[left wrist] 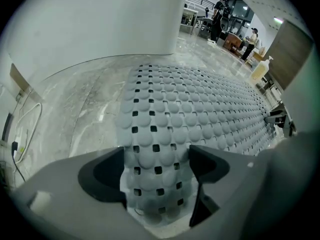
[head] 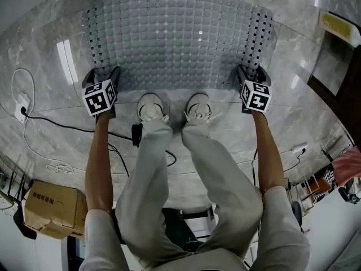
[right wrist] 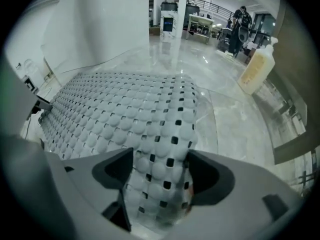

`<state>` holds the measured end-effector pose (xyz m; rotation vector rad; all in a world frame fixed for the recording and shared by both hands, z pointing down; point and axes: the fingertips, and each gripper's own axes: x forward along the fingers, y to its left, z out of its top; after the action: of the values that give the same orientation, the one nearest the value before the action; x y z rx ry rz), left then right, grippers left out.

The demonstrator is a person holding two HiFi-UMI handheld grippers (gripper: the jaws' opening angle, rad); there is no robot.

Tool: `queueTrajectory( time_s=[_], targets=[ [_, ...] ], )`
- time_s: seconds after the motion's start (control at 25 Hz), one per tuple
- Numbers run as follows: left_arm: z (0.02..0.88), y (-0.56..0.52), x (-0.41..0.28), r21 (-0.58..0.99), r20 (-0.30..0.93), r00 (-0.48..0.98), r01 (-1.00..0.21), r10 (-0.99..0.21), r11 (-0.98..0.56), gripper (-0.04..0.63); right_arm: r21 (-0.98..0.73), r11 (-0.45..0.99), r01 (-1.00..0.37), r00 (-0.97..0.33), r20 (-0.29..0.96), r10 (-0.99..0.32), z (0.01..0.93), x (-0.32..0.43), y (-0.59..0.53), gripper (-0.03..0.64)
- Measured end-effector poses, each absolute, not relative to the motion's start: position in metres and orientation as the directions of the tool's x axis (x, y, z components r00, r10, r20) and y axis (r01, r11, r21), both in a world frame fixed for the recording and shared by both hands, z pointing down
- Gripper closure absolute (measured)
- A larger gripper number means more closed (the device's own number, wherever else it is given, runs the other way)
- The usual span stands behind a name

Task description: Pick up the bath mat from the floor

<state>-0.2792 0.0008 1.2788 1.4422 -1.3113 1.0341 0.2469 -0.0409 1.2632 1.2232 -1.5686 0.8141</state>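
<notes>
A grey bath mat [head: 177,41] with round bumps and square holes lies flat on the marble floor in front of my feet. My left gripper [head: 106,75] is down on its near left corner and my right gripper [head: 251,73] on its near right corner. In the left gripper view the left gripper [left wrist: 156,164] has a humped strip of the mat [left wrist: 155,149] filling the gap from pad to pad. In the right gripper view the mat's edge [right wrist: 160,169] is bunched the same way inside the right gripper [right wrist: 157,173]. Both grippers point steeply down.
My two white shoes [head: 151,107] [head: 198,107] stand just behind the mat's near edge. A black cable and wall plug [head: 22,110] lie at the left, with a cardboard box [head: 53,208] behind me. A soap bottle [right wrist: 255,66] stands right of the mat, and a white fixture [right wrist: 100,19] rises beyond it.
</notes>
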Motion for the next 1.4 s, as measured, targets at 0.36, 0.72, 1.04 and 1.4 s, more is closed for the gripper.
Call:
queueTrajectory(
  time_s=[0.36,0.72,1.04,1.4],
  targets=[
    [1.271,-0.002,-0.244,0.124,0.951,0.154,-0.984,-0.267,-0.127,0.443,0.013,0.217,-0.976,-0.049,0.96,-0.275,1.273,0.265,-0.044,0.229],
    [1.262,-0.004,-0.227,0.253,0.912,0.266,-0.964,-0.313,-0.084,0.549,-0.094,0.146,-0.985,-0.124,0.969,-0.215,1.275,0.263,-0.04,0.26],
    [1.238,-0.006,-0.221,0.279,0.911,0.286,-0.958,-0.296,-0.068,0.549,-0.152,0.261,-0.953,-0.187,0.976,-0.113,1.262,0.219,-0.036,0.56],
    [1.159,-0.018,-0.189,0.35,0.884,0.366,-0.931,-0.292,-0.106,0.551,-0.231,0.261,-0.937,-0.281,0.944,-0.172,1.169,0.183,-0.042,0.566]
  ],
)
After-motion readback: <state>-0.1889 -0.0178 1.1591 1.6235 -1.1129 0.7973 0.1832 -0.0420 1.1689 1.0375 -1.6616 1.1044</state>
